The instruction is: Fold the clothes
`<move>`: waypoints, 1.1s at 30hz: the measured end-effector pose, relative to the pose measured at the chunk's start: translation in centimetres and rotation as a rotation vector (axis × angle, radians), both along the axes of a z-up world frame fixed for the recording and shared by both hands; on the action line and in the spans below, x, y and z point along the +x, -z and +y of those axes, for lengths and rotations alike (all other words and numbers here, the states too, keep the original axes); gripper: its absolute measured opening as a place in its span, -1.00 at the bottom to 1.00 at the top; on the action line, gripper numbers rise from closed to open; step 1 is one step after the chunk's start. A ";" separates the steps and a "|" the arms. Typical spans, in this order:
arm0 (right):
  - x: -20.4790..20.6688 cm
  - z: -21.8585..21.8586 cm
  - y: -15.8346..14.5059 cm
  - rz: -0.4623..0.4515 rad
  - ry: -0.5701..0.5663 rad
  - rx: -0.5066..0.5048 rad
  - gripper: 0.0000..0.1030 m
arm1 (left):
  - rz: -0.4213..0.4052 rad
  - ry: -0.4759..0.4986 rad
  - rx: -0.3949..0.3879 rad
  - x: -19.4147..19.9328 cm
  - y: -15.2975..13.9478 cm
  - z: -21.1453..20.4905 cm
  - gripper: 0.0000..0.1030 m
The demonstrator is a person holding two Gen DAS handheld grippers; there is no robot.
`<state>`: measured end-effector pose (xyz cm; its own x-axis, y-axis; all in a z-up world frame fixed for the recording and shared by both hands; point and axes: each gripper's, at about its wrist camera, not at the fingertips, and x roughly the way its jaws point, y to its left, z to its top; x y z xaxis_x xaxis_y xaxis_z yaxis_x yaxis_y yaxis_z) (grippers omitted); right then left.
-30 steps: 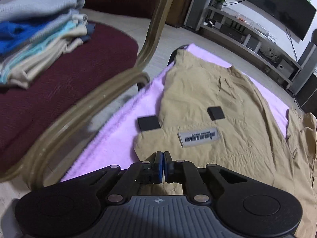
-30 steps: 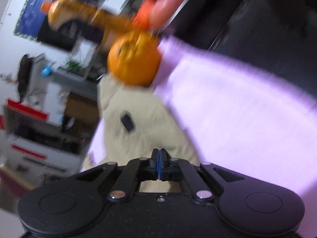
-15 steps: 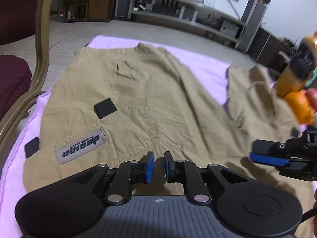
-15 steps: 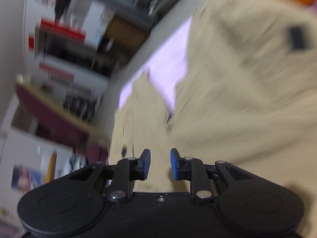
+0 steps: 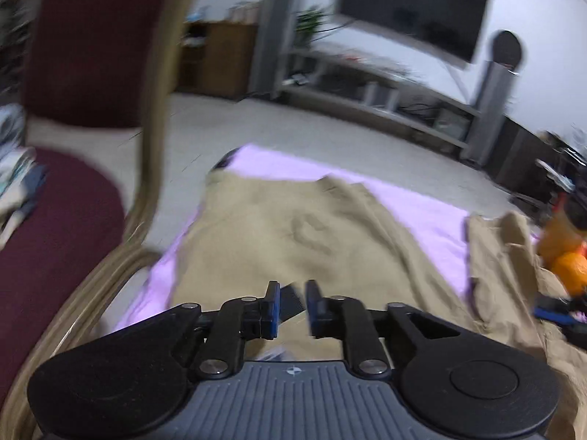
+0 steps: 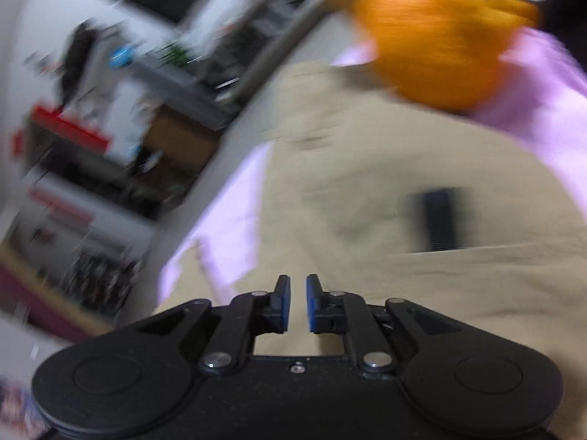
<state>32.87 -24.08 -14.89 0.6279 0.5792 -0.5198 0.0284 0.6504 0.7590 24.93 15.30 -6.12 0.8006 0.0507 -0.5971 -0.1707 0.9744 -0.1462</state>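
Tan cotton trousers [image 5: 293, 234] lie on a lilac fleece blanket [image 5: 429, 212], maroon cushioned wooden chair [image 5: 73, 227] to their left, grey TV shelf [image 5: 370, 95] behind.

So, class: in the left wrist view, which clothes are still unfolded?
The tan trousers, spread flat on the pink towel. The pile on the maroon chair seat is folded, stacked.

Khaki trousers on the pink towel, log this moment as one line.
stage: regrasp | khaki trousers: spread on pink towel | left gripper: open, opening, empty | right gripper: open, closing, empty
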 end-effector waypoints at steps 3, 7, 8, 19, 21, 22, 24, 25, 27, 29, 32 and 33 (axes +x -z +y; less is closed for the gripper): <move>1.3 6.5 -1.2 -0.032 -0.223 -0.003 -0.66 | 0.052 0.011 0.035 2.1 1.2 -0.2 -0.71; 3.1 14.7 -1.3 -0.006 -0.514 -0.054 -0.52 | 0.138 -0.004 0.086 4.5 3.6 0.8 -0.71; 3.6 16.5 -1.2 0.010 -0.573 -0.072 -0.51 | 0.150 -0.017 0.120 5.1 4.0 0.9 -0.71; 5.9 9.0 2.3 0.138 -0.148 -0.010 -1.00 | 0.187 -0.305 0.204 6.3 5.0 5.0 -0.81; 5.2 7.3 1.3 0.129 -0.101 -0.013 -0.88 | 0.178 -0.291 0.176 5.5 4.0 4.9 -0.80; 4.6 6.8 0.1 0.108 -0.118 -0.029 -0.68 | 0.164 -0.269 0.150 4.9 3.3 4.7 -0.80; 3.0 5.5 -2.2 0.058 -0.146 -0.055 -0.57 | 0.116 -0.187 0.111 4.0 1.7 3.2 -0.78; 2.1 4.5 -3.5 0.028 -0.154 -0.063 -0.57 | 0.096 -0.135 0.090 3.5 0.9 2.2 -0.73; 0.2 2.2 -5.8 -0.027 -0.152 -0.068 -0.50 | 0.053 -0.017 0.045 2.9 -0.6 -0.3 -0.70; -1.1 -0.9 -7.5 -0.068 -0.077 -0.048 -0.24 | 0.032 0.104 0.013 2.6 -1.4 -3.3 -0.66; -2.4 -6.1 -8.5 -0.100 0.073 -0.019 -0.01 | 0.043 0.271 -0.056 3.0 -1.1 -8.1 -0.66; -2.8 -7.8 -8.4 -0.099 0.124 -0.016 -0.01 | 0.059 0.322 -0.062 3.1 -0.7 -9.8 -0.66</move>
<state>30.10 -31.87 -6.50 0.7427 0.4863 -0.4603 0.0349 0.6583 0.7519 28.07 5.51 -5.46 0.7336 -0.2370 -0.6370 0.1344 0.9693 -0.2058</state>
